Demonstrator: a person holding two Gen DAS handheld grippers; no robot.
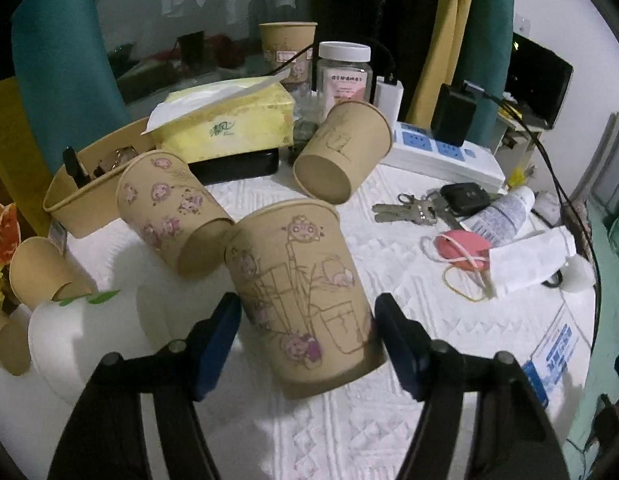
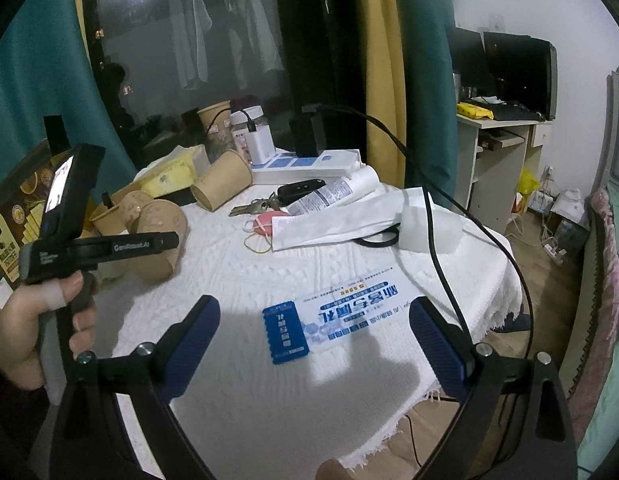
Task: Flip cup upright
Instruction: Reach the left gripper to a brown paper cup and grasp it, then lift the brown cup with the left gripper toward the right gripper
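Brown paper cup with pink cartoon print (image 1: 303,300) stands mouth-down, tilted, on white quilted table cover (image 1: 389,240), pinched at base in my left claw (image 1: 307,320). Keep squeeze light, lift clear of neighbour cups, roll wrist over. Right claw (image 2: 313,322) spread, idle.

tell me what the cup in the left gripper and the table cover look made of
Cup: looks like kraft paper, matte tan with printed pink cartoon figures; its rolled rim and thin wall suggest a disposable paper cup.

Table cover: looks like white woven cloth, matte, with a raised zigzag texture; the right wrist view shows a frayed fringe along its edge, so probably cotton, though the fibre can't be confirmed.
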